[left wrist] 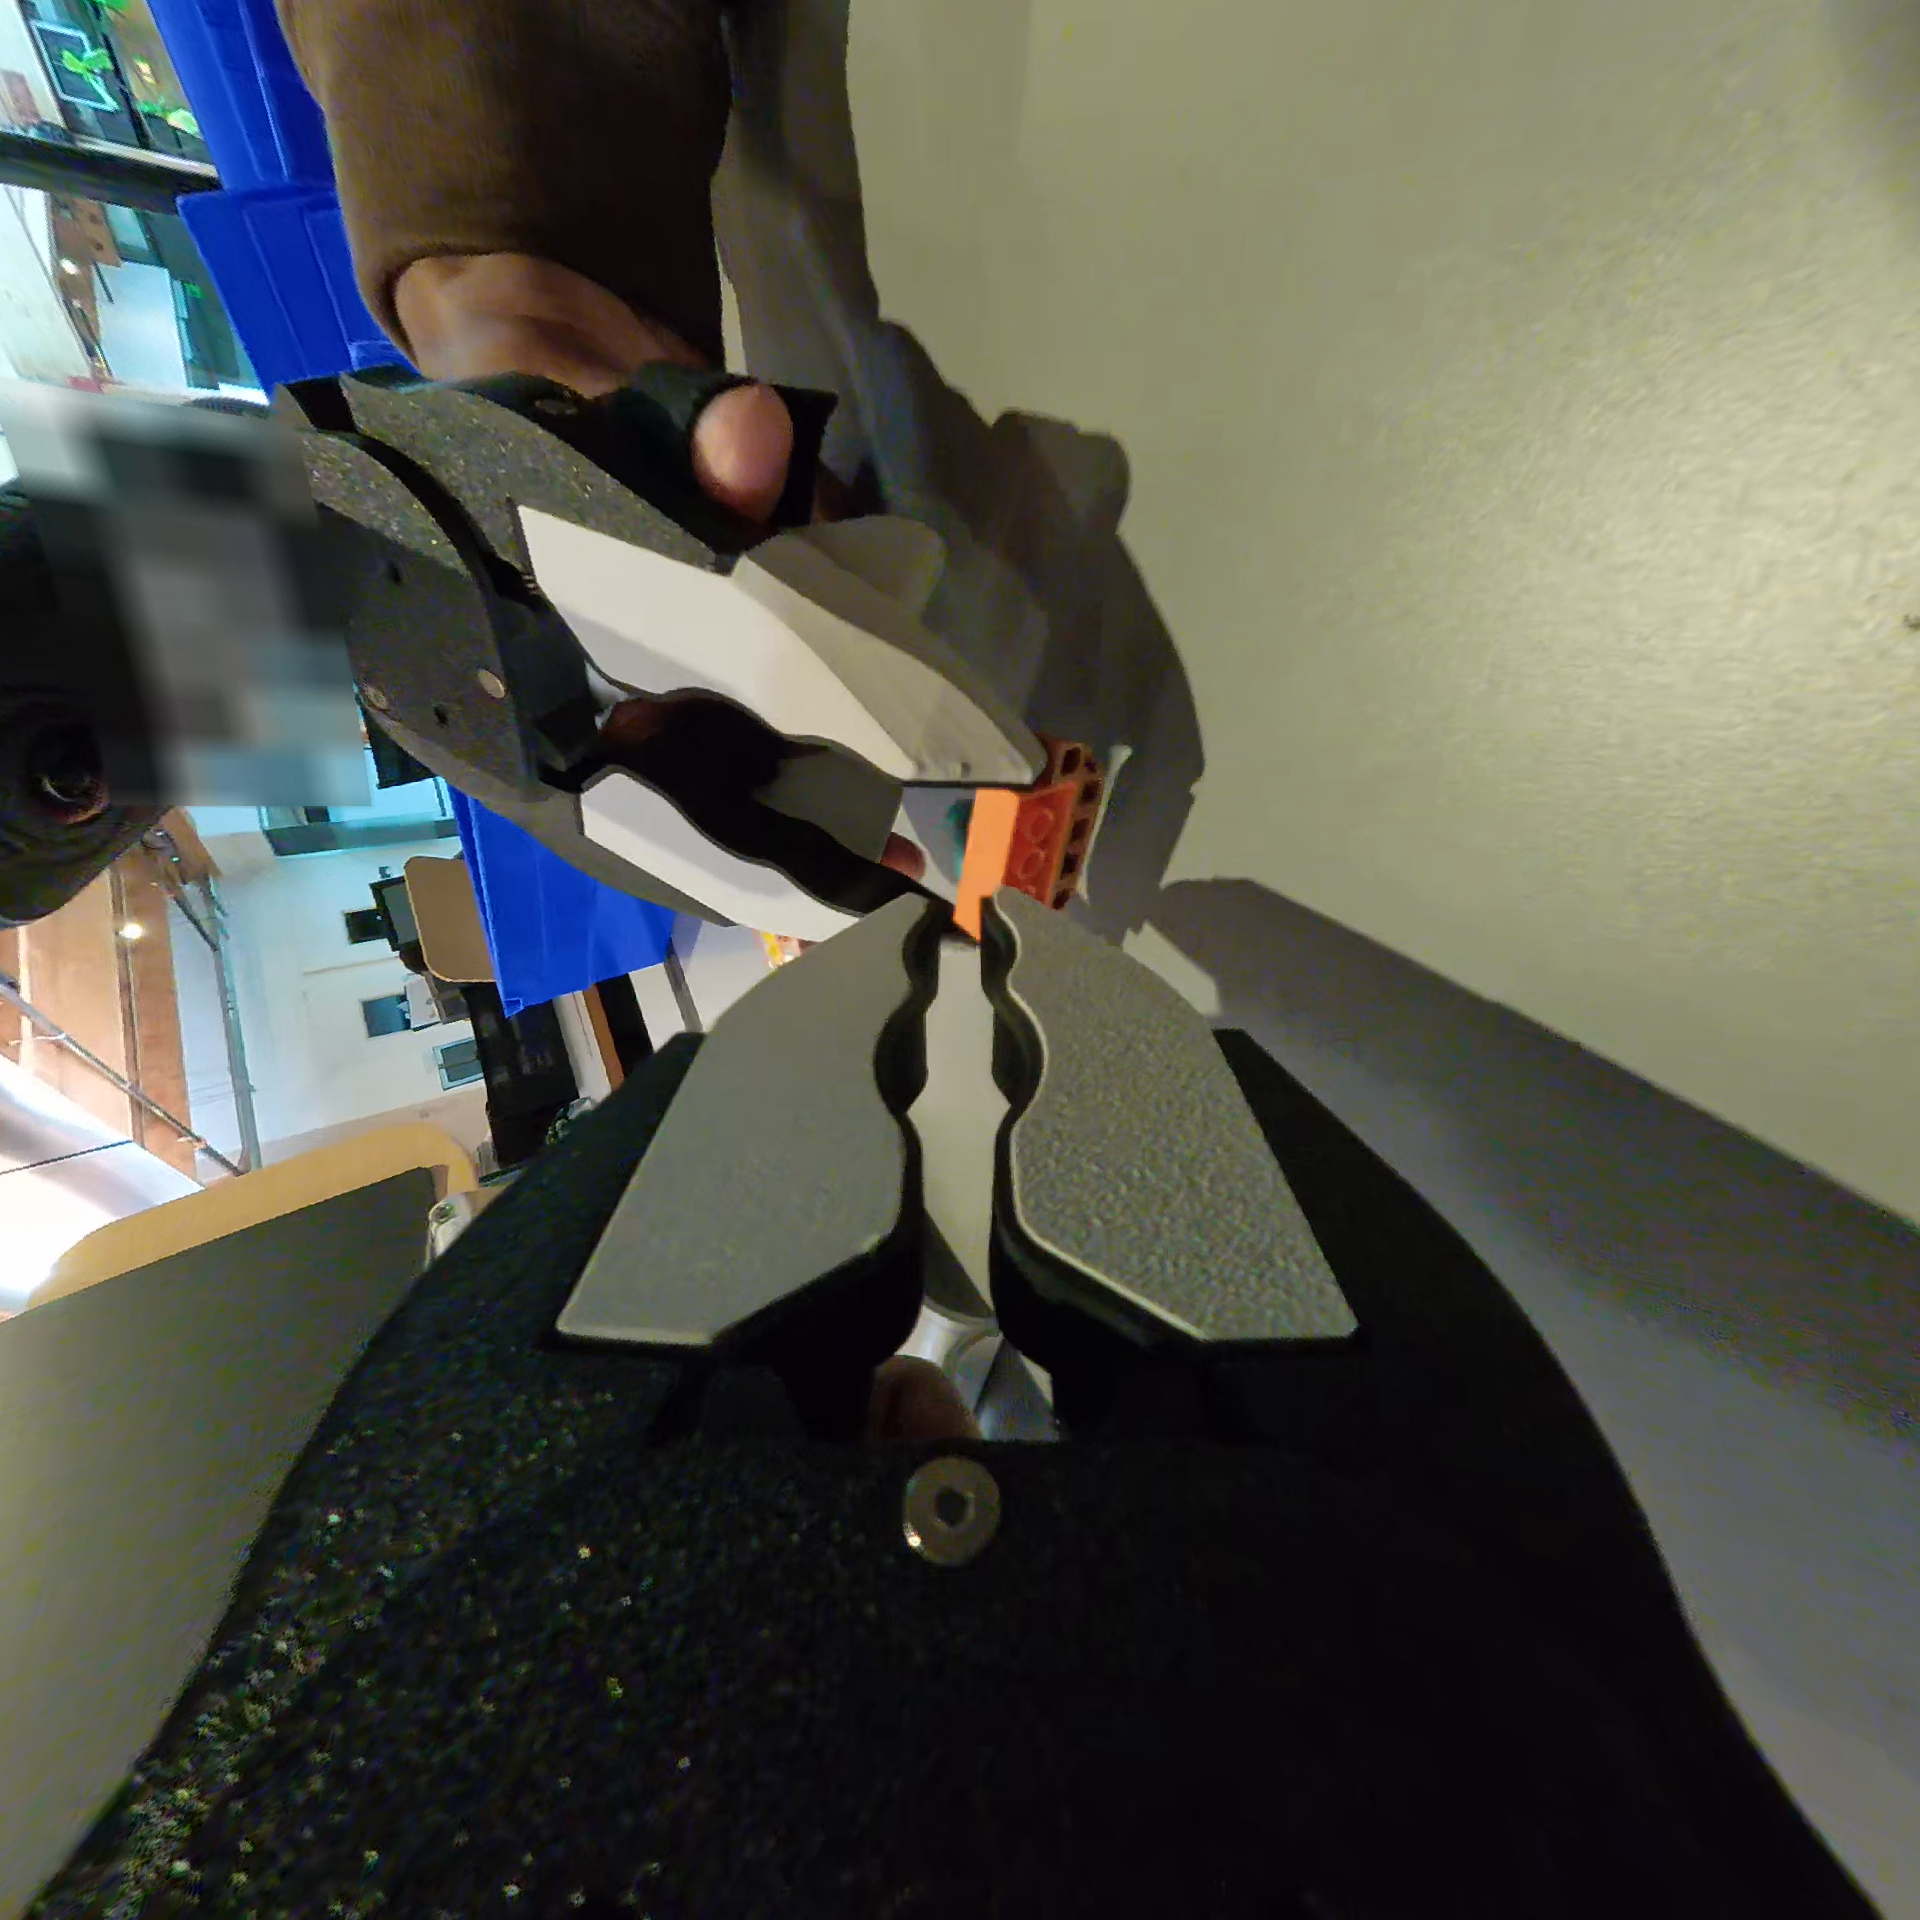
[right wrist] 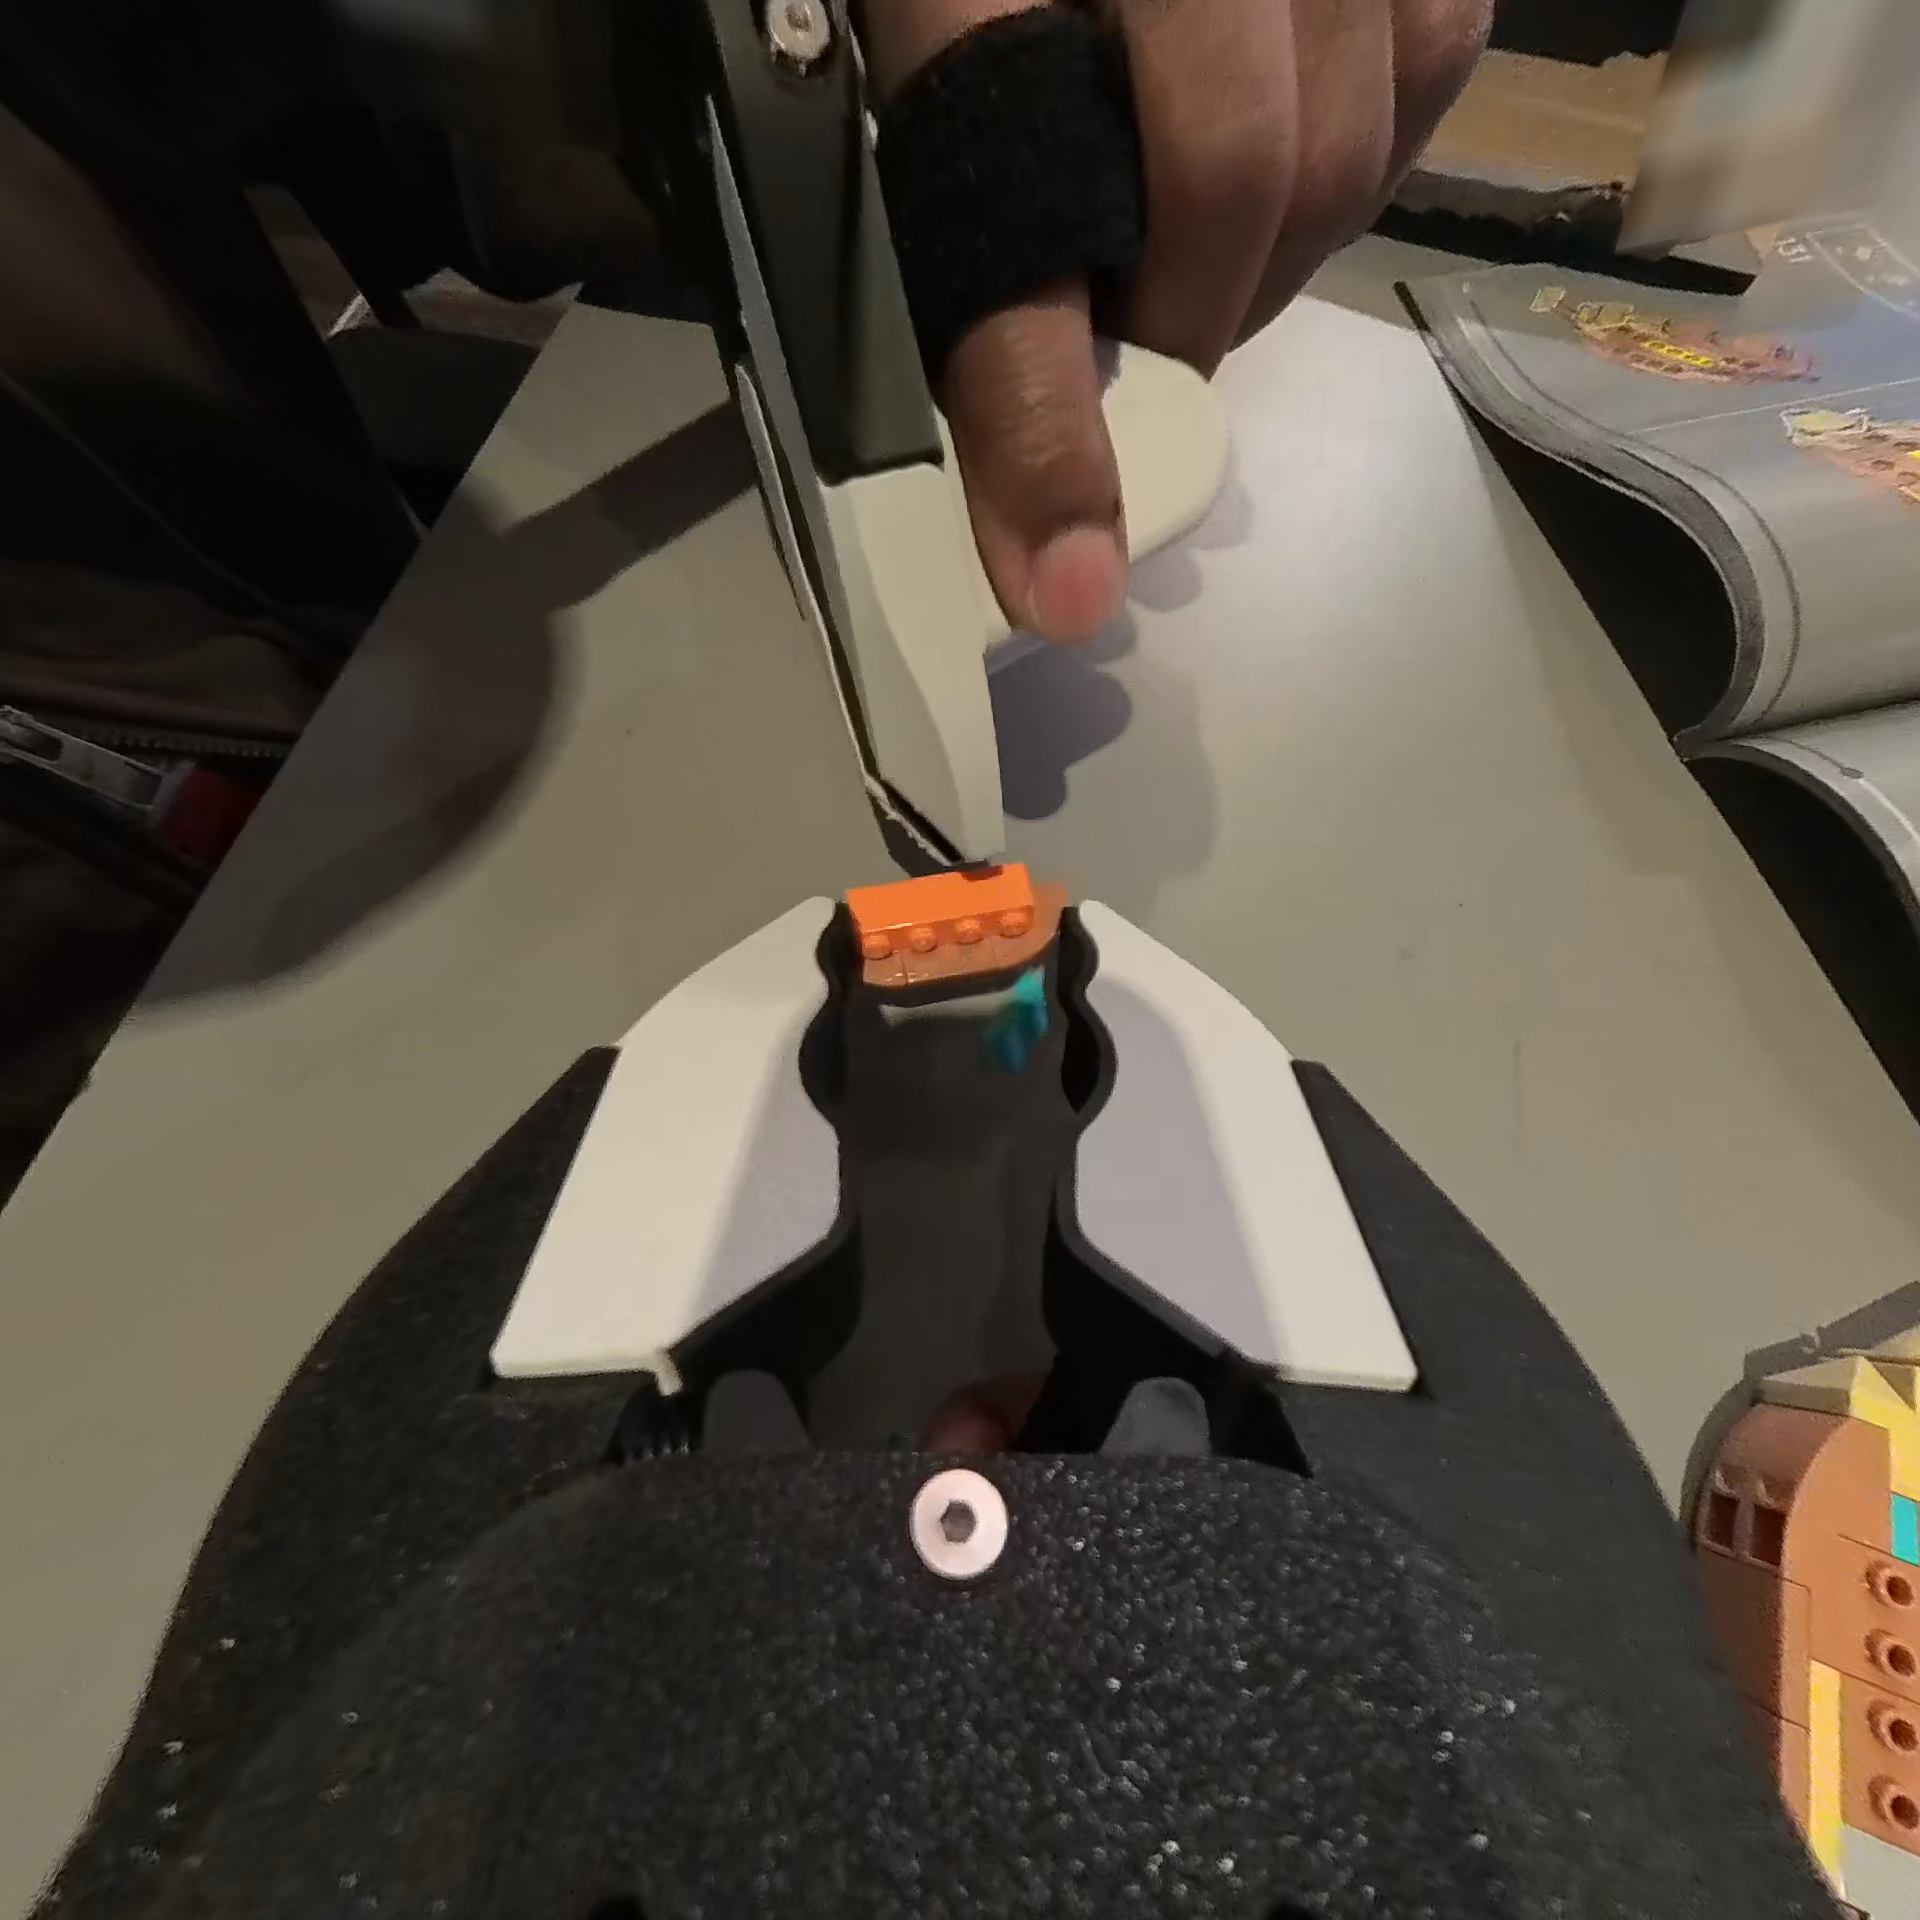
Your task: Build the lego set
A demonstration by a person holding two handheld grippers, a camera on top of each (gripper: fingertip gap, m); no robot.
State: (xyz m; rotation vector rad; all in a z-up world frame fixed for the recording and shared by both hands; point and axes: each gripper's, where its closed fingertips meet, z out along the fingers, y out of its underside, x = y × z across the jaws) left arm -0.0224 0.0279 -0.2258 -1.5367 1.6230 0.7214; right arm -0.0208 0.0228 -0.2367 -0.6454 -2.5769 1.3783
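1. Printed matter: an open instruction booklet [right wrist: 1621, 499] lies at the table's [right wrist: 1351, 831] far right edge, its pages showing pictures of a brown and yellow model. There is small print on it, too blurred to make out.
2. The right gripper [right wrist: 956, 940] has its white fingers closed to a narrow gap around a small orange lego assembly [right wrist: 951, 930] with a row of studs facing the camera and a teal piece [right wrist: 1013, 1023] hanging beneath. It holds this above the middle of the table.
3. The left gripper [left wrist: 961, 920] comes in from above in the right wrist view, tips nearly together and touching the top edge of the orange assembly [left wrist: 1023, 842]. Whether it actually pinches the piece, I cannot tell.
4. A hand [right wrist: 1132, 239] with a black strap over one finger works the left gripper, index finger pointing down.
5. A partly built brown, yellow and teal model [right wrist: 1829, 1621] sits at the table's near right edge.
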